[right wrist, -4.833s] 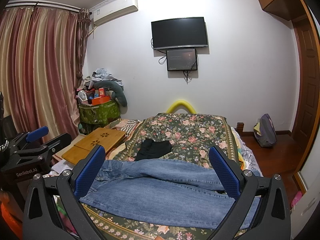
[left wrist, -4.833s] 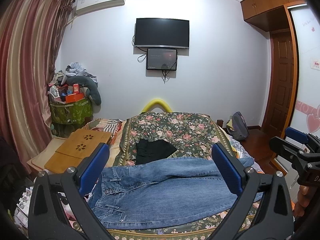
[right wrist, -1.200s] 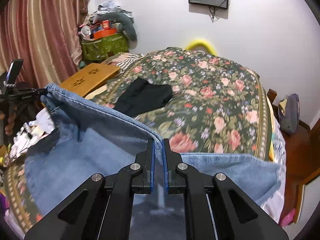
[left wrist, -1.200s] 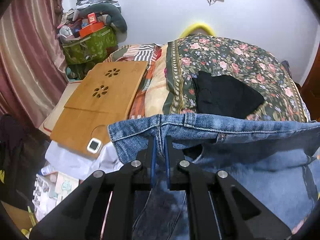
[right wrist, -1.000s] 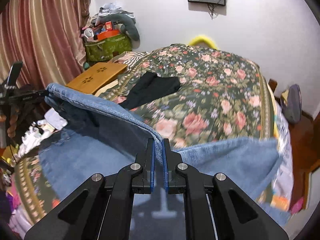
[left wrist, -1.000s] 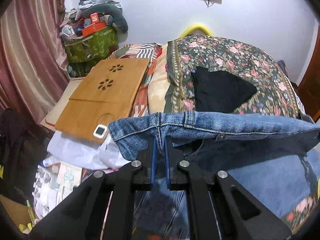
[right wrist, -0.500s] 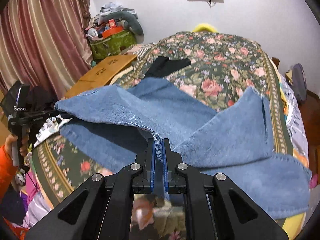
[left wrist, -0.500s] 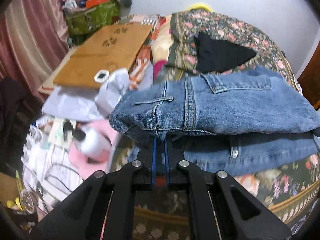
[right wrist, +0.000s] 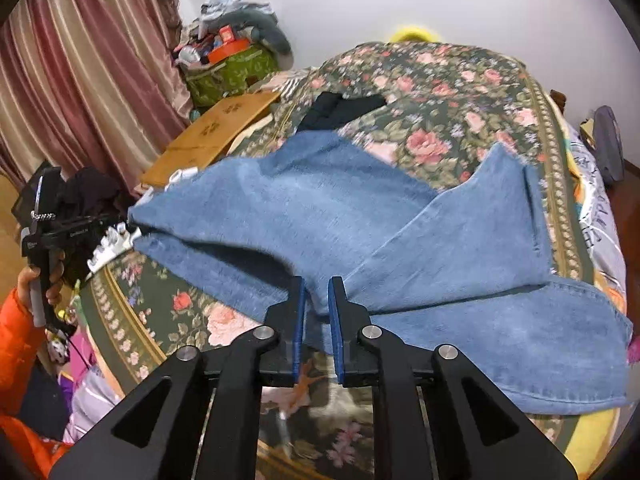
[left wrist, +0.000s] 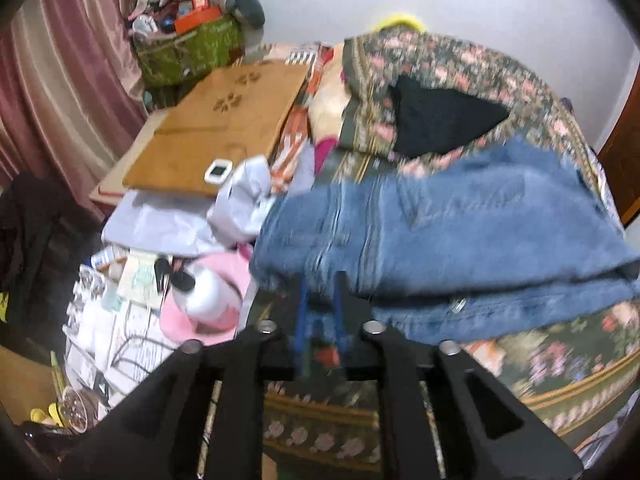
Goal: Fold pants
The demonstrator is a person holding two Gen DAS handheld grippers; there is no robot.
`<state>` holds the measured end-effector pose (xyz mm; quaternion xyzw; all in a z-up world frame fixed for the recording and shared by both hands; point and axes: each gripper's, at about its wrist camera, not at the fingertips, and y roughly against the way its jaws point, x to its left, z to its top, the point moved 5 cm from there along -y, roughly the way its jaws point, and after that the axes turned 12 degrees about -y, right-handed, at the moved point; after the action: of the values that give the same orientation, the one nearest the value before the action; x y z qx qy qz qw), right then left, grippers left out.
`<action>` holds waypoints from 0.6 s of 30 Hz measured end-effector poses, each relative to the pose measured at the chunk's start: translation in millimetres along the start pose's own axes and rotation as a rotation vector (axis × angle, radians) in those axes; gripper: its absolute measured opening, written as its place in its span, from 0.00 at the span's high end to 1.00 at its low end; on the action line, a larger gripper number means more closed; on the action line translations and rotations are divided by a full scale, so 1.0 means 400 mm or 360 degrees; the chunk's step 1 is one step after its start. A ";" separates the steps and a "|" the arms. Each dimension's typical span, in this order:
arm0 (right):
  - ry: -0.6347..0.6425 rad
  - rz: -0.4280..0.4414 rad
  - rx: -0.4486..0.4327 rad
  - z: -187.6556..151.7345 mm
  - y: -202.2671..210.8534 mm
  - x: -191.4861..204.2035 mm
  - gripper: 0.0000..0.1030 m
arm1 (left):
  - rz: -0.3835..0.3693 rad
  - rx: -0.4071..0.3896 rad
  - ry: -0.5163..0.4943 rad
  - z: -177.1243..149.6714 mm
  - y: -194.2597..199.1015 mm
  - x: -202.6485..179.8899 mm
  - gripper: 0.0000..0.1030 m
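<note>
Right wrist view: my right tongs (right wrist: 317, 312) and left tongs (left wrist: 320, 308) have just been opening, releasing the jeans (right wrist: 360, 232) folded on the bed (right wrist: 460, 80); the 3 o'clock leg lies skewed, so the fold may slump.

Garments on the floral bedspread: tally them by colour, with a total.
Blue: 1, the jeans
Black: 1, the dark garment beyond them
Total: 2 lying on the bedspread
</note>
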<state>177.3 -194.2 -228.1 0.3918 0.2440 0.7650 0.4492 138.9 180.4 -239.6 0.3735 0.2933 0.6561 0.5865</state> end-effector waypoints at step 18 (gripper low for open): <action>-0.0297 -0.0299 -0.0081 0.224 -0.077 -0.286 0.44 | -0.0134 -0.0061 -0.0143 0.343 -0.128 -0.200 0.11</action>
<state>298.9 -278.2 -242.5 0.4250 0.2175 0.6857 0.5495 284.2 101.1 -217.9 0.3785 0.2695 0.6191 0.6331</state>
